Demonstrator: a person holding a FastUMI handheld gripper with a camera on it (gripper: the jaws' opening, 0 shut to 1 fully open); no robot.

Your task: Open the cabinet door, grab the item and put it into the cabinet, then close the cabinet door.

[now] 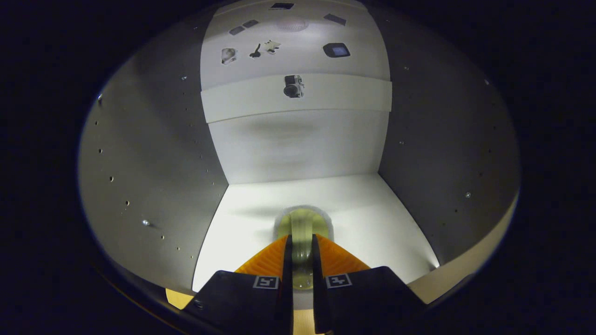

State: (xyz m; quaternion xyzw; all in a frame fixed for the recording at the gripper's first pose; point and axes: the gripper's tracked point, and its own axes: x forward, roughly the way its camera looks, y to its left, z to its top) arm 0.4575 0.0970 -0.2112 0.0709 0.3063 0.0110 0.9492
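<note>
A pale green roll of tape (302, 232) is clamped upright between the fingers of the tool (301, 242), inside the white cabinet (153, 153), low over its floor; a shelf (335, 97) is seen beyond.

Between the jaws we see the item (302, 232), a pale yellowish-green piece, translucent and glossy like smooth plastic or glass. Beyond the jaws, the cabinet (153, 153) looks like matt, smooth white board, its side walls dotted with small drilled holes and a few shiny metal fittings.
</note>
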